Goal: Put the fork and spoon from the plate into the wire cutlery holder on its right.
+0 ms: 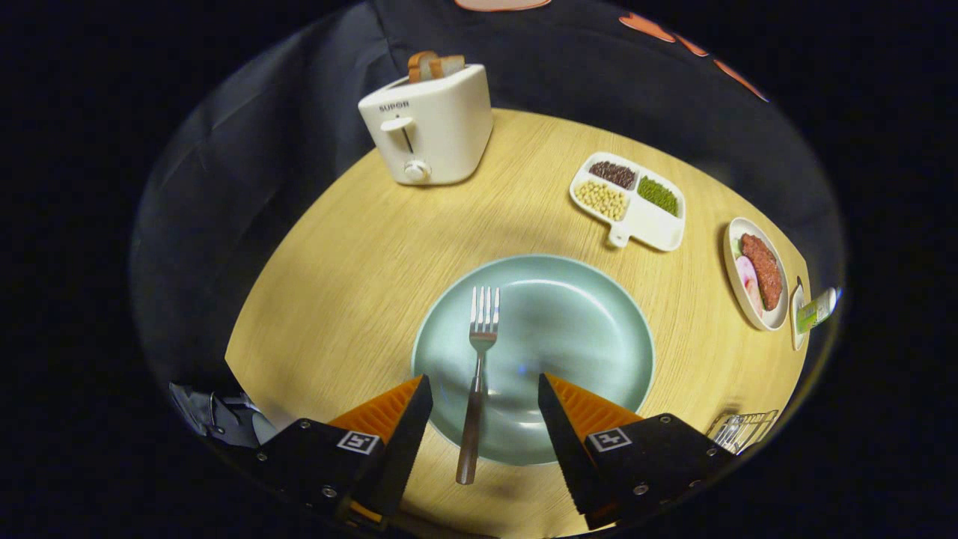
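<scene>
A silver fork [477,378] lies on a pale green plate [584,329], tines pointing away from me and its handle reaching over the plate's near rim. My gripper [485,385] is open, with one finger on each side of the fork's handle and touching nothing. The wire cutlery holder [742,430] sits to the right of the plate, beside my right finger; something metallic shows inside it, too small to make out.
A white toaster [430,123] with bread slices stands at the far side of the round wooden table [352,269]. A divided dish of beans [627,198] and a small plate of food [757,273] lie beyond the plate to the right. Dark cloth hangs behind.
</scene>
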Demonstrator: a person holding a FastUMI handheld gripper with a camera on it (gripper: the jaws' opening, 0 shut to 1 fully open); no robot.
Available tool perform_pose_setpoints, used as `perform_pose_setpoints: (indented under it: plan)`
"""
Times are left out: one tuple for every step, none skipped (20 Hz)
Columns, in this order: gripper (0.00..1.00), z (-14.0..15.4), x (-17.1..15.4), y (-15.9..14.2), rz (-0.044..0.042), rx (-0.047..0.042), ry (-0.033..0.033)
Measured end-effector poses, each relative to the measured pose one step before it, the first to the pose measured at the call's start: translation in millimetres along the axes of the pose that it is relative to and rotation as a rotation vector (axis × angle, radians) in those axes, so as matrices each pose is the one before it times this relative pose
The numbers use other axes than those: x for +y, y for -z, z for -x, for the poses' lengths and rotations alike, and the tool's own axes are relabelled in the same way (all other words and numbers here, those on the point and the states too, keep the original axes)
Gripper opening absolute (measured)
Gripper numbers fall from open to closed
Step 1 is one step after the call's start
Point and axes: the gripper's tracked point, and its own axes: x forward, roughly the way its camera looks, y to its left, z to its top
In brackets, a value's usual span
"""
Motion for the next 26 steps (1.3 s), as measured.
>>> perform_pose_setpoints:
  plan:
    - [0.83,-6.16,1.19,7.77,0.0073,0.05868,-0.00271]
    - [0.74,-5.6,1.05,6.46,0.00018,0.04922,-0.00253]
    - [0.65,-5.04,-0.63,2.63,-0.00086,0.03726,0.00724]
    - [0.56,-4.36,0.68,0.49,0.00103,0.02277,0.0021]
    - [0.47,-2.68,0.88,0.12,0.00403,0.01845,0.00344]
    - [0.41,-3.22,0.8,0.05,0.0066,0.01483,0.00347]
    - [0.35,-4.22,-0.66,1.56,-0.0012,0.02374,0.00676]
    - [0.27,-4.52,2.73,5.71,-0.01633,0.04776,-0.01003]
    - [0.22,8.71,-1.88,-0.61,-0.03932,0.00621,0.00231]
    - [0.16,-8.18,-0.31,0.71,-0.02559,0.03741,-0.00789]
    - [0.11,1.17,-0.69,-2.25,-0.02126,-0.00402,-0.01364]
    - [0.08,-0.08,0.49,-1.3,-0.01249,-0.00892,-0.01499]
    - [0.07,2.22,-1.37,0.49,-0.00001,-0.01063,-0.00414]
    - [0.05,0.16,-4.88,0.26,0.00358,-0.01462,0.01812]
    - [0.05,3.14,-4.65,-1.81,0.00224,-0.02452,0.00811]
    - [0.05,4.79,-0.27,0.76,-0.01066,-0.02103,-0.00806]
    - [0.05,8.37,0.48,-1.42,-0.0189,-0.02099,-0.01452]
    - [0.05,5.13,-1.83,-0.39,-0.00972,-0.02153,-0.00418]
    - [0.05,7.62,-4.36,-2.42,-0.00802,-0.02447,0.00589]
    - [0.05,8.74,-2.54,0.16,-0.0118,-0.0207,-0.00251]
    - [0.05,8.83,-3.63,1.14,-0.01734,-0.01467,-0.00517]
    - [0.05,8.82,-4.76,-0.2,-0.01638,-0.01974,-0.00338]
    - [0.05,10.25,-6.68,0.37,-0.01505,-0.02081,0.00341]
    - [0.05,10.5,-7.07,0.53,-0.0166,-0.02348,0.00022]
    - [0.05,8.47,-9.02,1.32,-0.01408,-0.01907,0.00314]
    - [0.05,7.7,-13.62,4.32,-0.01648,-0.00857,0.01535]
